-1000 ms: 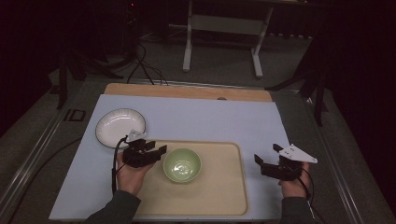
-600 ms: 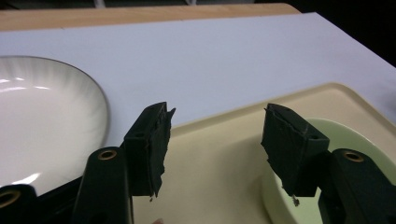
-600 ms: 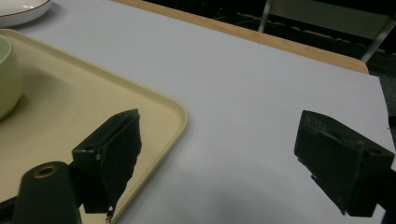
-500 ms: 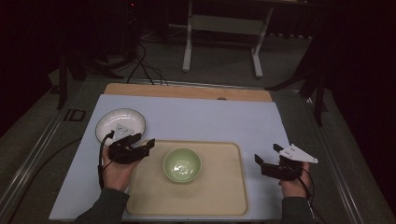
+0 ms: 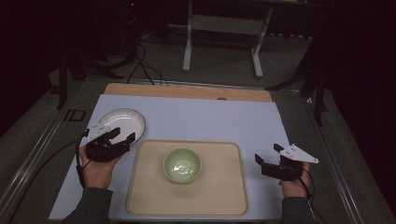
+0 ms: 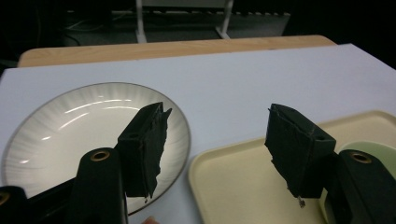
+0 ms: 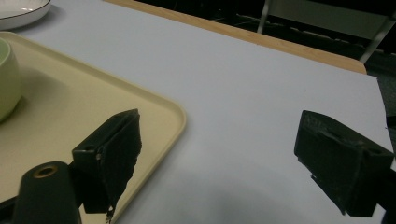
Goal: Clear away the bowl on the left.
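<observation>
A pale green bowl (image 5: 182,164) stands upright in the middle of a beige tray (image 5: 224,196). To the tray's far left lies a white plate (image 5: 122,122) on the white table cover. My left gripper (image 5: 122,135) is open and holds nothing, just at the plate's near edge, between plate and tray. In the left gripper view its jaws (image 6: 219,140) stand wide, one over the plate (image 6: 70,130), the other over the tray's corner (image 6: 233,186). My right gripper (image 5: 267,153) is open and holds nothing, right of the tray. Its view (image 7: 224,154) shows the tray's edge (image 7: 70,102) and the bowl (image 7: 7,79).
A wooden strip (image 5: 187,91) runs along the table's far edge, with white stand legs (image 5: 189,42) on the floor behind. Cables trail at the far left (image 5: 140,65). Bare white cover (image 5: 210,121) lies beyond the tray.
My left gripper has drawn back leftwards from beside the bowl to the plate's near edge. The bowl stays on the tray. The right gripper has not moved.
</observation>
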Available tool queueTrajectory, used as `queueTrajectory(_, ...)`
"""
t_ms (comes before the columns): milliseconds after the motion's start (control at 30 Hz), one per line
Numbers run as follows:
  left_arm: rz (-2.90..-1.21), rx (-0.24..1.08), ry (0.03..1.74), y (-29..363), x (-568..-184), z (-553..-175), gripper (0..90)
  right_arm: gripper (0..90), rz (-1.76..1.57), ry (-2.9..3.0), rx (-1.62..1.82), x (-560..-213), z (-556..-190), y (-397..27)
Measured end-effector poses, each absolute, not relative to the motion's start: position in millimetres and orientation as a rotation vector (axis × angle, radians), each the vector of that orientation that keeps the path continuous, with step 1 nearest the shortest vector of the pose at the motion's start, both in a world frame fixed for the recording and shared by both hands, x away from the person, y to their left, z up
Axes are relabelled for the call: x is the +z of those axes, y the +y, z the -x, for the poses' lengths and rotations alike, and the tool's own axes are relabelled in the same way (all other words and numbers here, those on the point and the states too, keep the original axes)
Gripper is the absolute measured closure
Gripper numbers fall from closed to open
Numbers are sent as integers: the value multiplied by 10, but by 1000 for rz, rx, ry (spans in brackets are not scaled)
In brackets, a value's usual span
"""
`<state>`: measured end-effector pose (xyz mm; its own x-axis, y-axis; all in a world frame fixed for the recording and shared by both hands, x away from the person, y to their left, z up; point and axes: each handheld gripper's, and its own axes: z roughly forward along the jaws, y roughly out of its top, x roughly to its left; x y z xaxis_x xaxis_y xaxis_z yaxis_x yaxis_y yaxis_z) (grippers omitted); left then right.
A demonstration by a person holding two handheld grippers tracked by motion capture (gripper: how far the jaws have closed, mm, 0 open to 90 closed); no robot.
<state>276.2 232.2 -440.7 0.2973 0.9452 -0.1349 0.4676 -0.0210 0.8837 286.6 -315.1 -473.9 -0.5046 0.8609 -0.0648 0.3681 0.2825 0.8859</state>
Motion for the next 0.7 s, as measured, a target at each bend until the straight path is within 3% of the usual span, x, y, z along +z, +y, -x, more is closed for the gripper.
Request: queueTrajectory(700, -1585, 763, 1399, 2675, -4570, -2749, 385, 142, -1114, 1998, 1174, -4739, -2872, -3174)
